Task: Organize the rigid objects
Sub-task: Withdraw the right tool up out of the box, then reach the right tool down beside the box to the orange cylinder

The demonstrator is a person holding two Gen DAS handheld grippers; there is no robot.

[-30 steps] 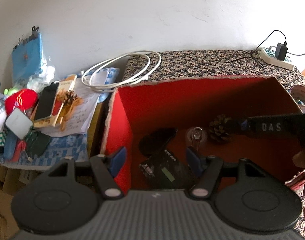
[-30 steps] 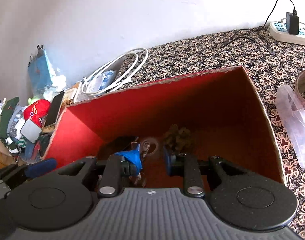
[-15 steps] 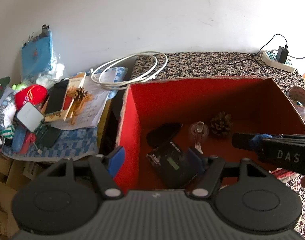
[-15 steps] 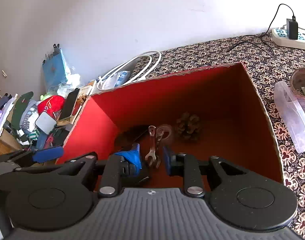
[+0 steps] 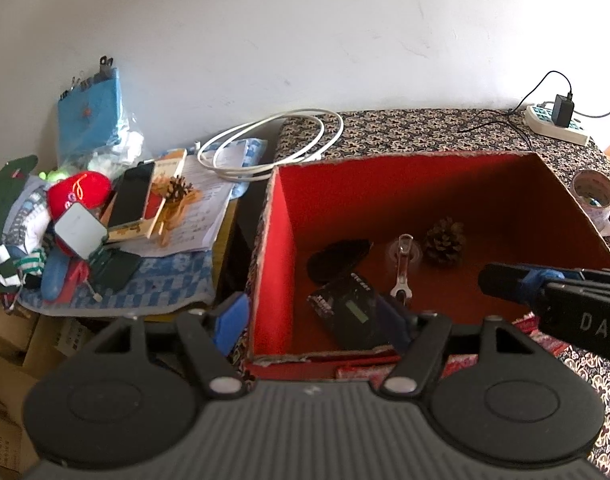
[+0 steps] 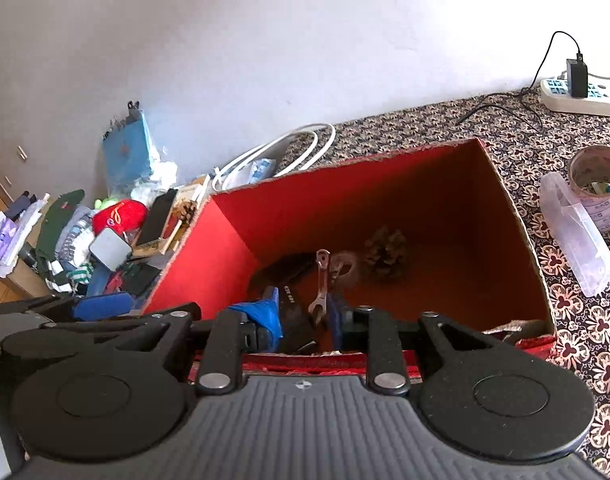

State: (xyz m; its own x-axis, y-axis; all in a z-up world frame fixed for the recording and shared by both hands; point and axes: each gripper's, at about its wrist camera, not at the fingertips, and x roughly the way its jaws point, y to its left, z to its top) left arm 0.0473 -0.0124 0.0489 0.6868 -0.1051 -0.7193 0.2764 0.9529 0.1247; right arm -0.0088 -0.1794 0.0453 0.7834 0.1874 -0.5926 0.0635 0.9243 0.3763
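An open red box [image 5: 405,158] [image 6: 345,162] stands on the patterned cloth. On its floor lie a pine cone [image 5: 444,242] [image 6: 386,254], a small wrench [image 5: 402,268] [image 6: 322,280], a clear suction hook, a black flat item [image 5: 337,258] and a black device with a display [image 5: 347,308]. My left gripper [image 5: 313,320] is open wide above the box's near left corner, one finger outside the wall, one inside. My right gripper [image 6: 301,316] [image 5: 501,278] hangs over the box's near right part. Its jaws are opening with nothing between them; the wrench lies below.
Left of the box lies clutter: a second pine cone [image 5: 178,189], a phone [image 5: 131,196], a red pouch [image 5: 79,192], papers, a blue notebook [image 5: 91,120]. A white cable coil [image 5: 273,142], a power strip [image 5: 557,124], a tape roll [image 5: 593,194] and a clear bag [image 6: 577,236] surround the box.
Both grippers have drawn back from the box, so its near edge now shows. The right gripper has left the box's depth, and the wrench stays lying on the floor.
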